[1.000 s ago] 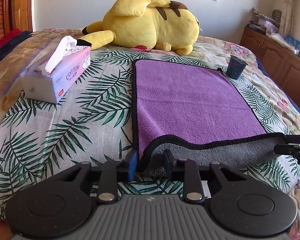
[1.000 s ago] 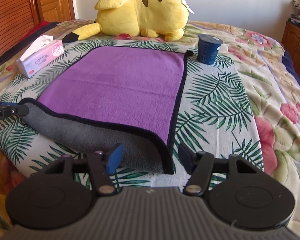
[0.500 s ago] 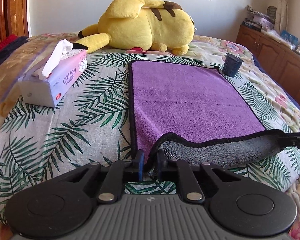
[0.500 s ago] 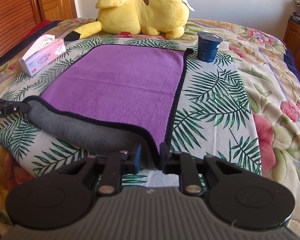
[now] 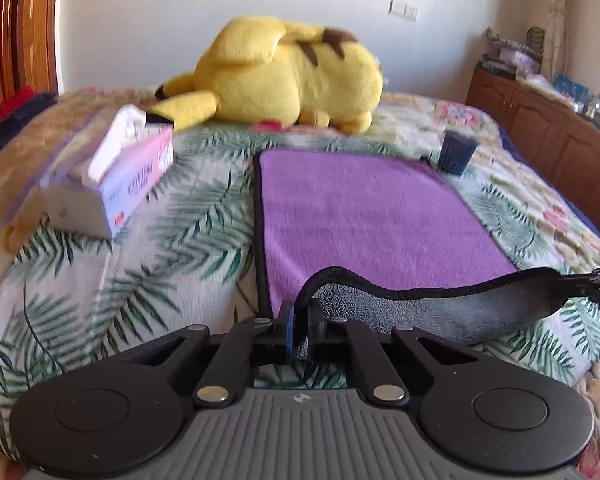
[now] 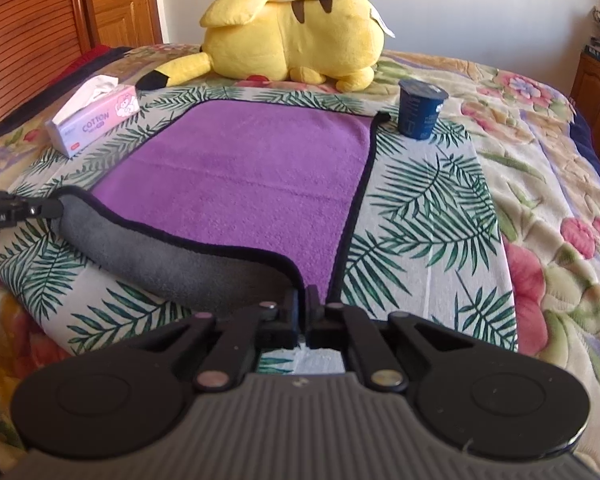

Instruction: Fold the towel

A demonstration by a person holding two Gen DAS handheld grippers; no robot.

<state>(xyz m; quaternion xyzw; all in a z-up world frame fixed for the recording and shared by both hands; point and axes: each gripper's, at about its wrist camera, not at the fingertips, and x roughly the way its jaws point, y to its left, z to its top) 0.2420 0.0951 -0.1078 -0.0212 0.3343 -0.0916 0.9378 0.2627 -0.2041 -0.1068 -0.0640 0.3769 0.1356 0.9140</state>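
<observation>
Left tool [image 5: 300,316] pinched shut on towel [image 5: 364,216] near-left corner; right tool [image 6: 303,304] clamped likewise on near-right corner. Near hem lifted, grey underside showing, sagging between tools. Rest of towel flat on bed [image 6: 428,216], purple side up, far edge just short of plush [image 6: 296,28]. Cup [image 6: 420,110] stands just beside far-right corner, tissue box [image 6: 96,120] left of towel. Advice: carry both corners forward level, hem taut, land on far corners, stay clear of cup.
</observation>
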